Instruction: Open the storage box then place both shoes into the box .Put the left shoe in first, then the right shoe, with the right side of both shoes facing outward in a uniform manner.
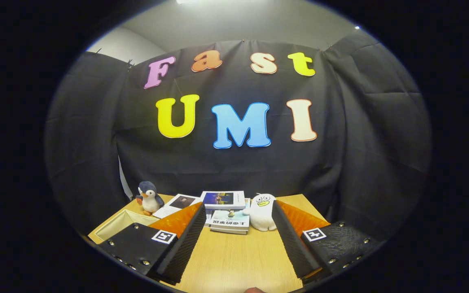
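My gripper [238,213] is open, its two fingers spread wide above a wooden table [234,260] with nothing between them. Left of the left finger, at the table's near left corner, part of a beige fabric storage box [116,228] shows, its inside visible from above. No shoe appears on the table ahead of the fingers.
A stack of books [228,211] lies at the table's far edge, just beyond the fingertips. A penguin plush [149,197] stands left of the books. A white duck plush [262,211] stands right of them, close to the right fingertip. Black cloth walls the booth behind.
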Tool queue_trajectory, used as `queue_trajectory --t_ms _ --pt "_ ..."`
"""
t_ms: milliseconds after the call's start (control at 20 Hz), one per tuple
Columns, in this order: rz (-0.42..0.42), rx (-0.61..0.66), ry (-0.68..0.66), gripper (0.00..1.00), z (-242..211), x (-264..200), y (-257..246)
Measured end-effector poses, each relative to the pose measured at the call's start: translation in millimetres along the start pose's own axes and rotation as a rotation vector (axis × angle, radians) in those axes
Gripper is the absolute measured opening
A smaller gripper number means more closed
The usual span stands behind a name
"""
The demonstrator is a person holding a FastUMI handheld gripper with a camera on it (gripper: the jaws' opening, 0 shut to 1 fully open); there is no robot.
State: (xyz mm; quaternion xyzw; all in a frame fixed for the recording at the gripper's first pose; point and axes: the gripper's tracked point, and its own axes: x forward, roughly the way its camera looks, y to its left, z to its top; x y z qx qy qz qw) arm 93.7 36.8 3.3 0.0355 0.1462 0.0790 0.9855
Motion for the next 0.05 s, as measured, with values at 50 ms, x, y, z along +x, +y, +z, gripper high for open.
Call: queue_trajectory --t_ms 50 --pt "-0.002 0.003 -0.007 0.98 2.9 1.2 -1.5"
